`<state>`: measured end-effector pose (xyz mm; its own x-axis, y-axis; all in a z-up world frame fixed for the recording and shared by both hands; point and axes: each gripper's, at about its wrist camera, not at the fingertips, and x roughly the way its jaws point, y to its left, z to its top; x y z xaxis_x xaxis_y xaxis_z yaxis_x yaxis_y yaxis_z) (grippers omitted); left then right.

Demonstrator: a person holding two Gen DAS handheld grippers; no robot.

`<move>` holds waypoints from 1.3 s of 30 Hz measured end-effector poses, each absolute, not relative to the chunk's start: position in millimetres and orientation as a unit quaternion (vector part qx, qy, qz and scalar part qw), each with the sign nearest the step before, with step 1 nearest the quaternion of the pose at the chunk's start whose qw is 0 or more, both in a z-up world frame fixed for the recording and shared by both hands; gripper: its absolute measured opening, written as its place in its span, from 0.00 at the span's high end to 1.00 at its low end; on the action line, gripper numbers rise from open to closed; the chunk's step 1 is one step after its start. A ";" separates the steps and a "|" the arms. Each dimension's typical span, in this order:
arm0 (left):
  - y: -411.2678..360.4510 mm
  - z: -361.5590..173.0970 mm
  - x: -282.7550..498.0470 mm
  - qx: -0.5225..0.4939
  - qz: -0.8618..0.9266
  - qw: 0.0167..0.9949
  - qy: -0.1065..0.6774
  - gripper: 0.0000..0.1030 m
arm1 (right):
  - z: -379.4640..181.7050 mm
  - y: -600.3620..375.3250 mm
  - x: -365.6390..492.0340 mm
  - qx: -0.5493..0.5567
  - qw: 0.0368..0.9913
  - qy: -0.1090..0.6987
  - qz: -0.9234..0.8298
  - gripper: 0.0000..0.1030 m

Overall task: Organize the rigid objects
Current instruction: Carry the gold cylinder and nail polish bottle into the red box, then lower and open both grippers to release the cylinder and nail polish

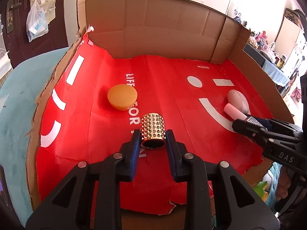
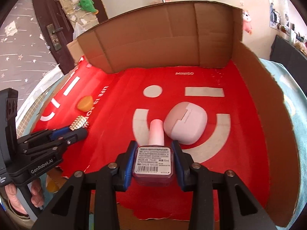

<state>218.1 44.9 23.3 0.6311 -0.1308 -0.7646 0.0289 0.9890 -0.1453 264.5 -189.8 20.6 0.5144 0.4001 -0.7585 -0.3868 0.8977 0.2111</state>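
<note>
Over the red mat (image 1: 99,134) in a cardboard tray (image 1: 153,28), the left hand-held gripper (image 1: 153,134) clasps a studded gold cap (image 1: 153,128) while the right hand-held gripper (image 2: 154,149) pinches a nail-polish bottle (image 2: 153,161) whose pink top could nudge the earbud case (image 2: 187,124) just beside it.

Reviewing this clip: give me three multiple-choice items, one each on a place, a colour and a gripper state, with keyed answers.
1. Where does the pink earbud case lie?
A. on the red sheet
B. on the cardboard wall
C. in a gripper

2. What colour is the round lid?
A. blue
B. orange
C. white

3. What does the right gripper hold?
A. nothing
B. the studded gold cap
C. the nail polish bottle

Answers: 1 A, it rests over the printed white smile; 2 B, plainly orange in both views; 3 C, both pads press its sides.
</note>
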 end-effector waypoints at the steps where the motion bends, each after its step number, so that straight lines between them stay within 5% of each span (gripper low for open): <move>1: 44.7 23.5 219.7 -0.059 -0.043 0.901 0.427 0.76 | 20.5 -191.5 265.9 0.005 0.872 0.438 0.218 0.63; 39: 45.3 22.7 224.3 -0.063 -0.038 0.902 0.425 0.76 | 16.6 -192.8 271.7 -0.011 0.878 0.438 0.194 0.62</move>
